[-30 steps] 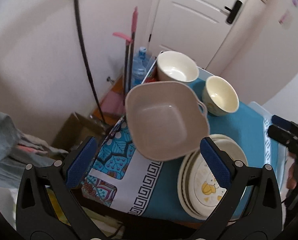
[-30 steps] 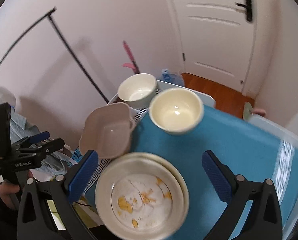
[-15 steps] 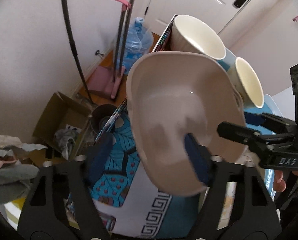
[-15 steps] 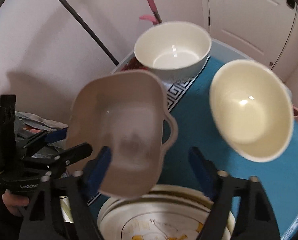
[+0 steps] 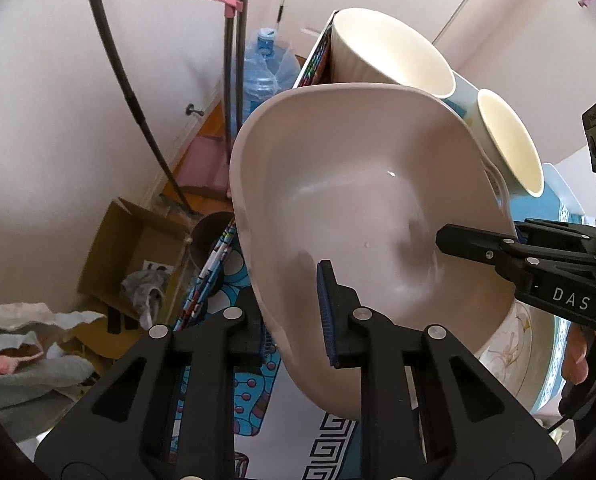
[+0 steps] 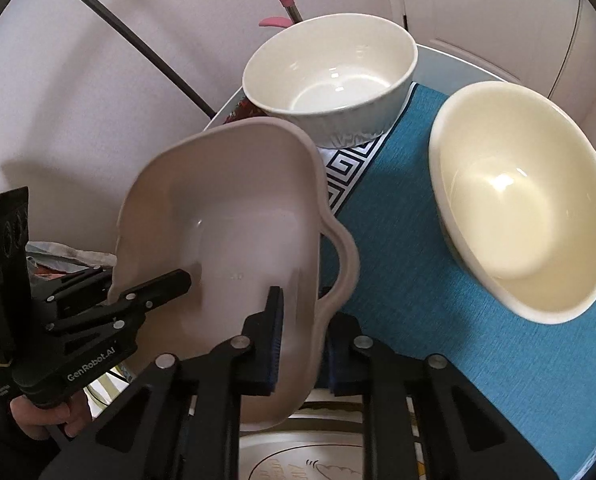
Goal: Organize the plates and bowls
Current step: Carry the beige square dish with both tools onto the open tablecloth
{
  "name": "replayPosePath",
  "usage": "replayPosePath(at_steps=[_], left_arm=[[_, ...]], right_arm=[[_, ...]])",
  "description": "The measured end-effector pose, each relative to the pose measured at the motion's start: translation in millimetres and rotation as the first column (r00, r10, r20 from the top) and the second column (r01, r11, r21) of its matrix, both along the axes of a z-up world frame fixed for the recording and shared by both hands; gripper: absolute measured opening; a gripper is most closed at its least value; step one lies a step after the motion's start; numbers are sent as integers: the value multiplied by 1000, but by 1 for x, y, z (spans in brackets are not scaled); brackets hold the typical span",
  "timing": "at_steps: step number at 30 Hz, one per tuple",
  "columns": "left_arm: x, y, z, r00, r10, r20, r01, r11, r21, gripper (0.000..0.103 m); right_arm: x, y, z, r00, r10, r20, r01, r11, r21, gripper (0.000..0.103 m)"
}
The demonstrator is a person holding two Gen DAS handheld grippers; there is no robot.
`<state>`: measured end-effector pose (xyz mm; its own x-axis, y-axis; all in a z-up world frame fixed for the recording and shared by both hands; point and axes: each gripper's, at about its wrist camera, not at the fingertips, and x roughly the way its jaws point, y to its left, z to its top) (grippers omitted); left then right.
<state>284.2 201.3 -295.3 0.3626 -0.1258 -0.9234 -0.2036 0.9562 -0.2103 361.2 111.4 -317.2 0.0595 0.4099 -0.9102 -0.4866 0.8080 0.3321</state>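
A beige square dish with handles [image 5: 369, 208] [image 6: 238, 220] fills both views, over the table's left edge. My left gripper [image 5: 292, 320] straddles its near rim, one blue pad inside the wall and the other outside; the jaws are closing and the pads press the rim. My right gripper [image 6: 303, 332] is closing the same way on the opposite rim beside the handle. Each wrist view also shows the other gripper: the right gripper [image 5: 477, 248] and the left gripper [image 6: 170, 284]. A white bowl [image 6: 329, 76] and a cream bowl [image 6: 525, 216] stand behind. A stack of plates [image 6: 317, 460] lies under the dish's near end.
The blue tablecloth [image 6: 397, 220] has a patterned left border. Beyond the table's left edge, on the floor, are a cardboard box [image 5: 130, 256], a water bottle [image 5: 264, 68], pink-topped mop handles [image 5: 234, 40], a black pole and a pile of clothes [image 5: 26, 352]. A white door stands behind.
Both grippers came down from above the table onto the beige dish. Their jaws went from wide open to closed on its two opposite rims.
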Motion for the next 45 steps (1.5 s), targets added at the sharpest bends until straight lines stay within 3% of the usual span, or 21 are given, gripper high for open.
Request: replayPosePath(at_steps=[7,13,19,26,33,38,45], left_arm=[[-4,-6,28,997,-49,55,48,998,27,17],[-10,-32,61,987,-115,114,109,992,57,17],[-26,-92,90,967,-202,158,190,978,86,18],[-43,-177,102,942,-287,172,276,957,86,18],[-57,-274,103,906,-383,180,377,924,66,18],[-59,-339,87,877,-452,162,453,891,33,18],[-62,-413,46,839,-532,116,532,846,32,17]], right_arm=[[-11,-14,19,997,-64,33,62,997,47,16],[-29,-60,52,986,-142,90,133,987,94,16],[-61,-119,79,964,-225,139,207,969,133,16],[-106,-209,96,933,-315,174,295,946,132,16],[-147,-290,109,890,-412,193,395,910,124,16],[-172,-358,105,852,-485,198,476,874,97,16],[-181,-422,68,812,-561,162,557,827,71,16]])
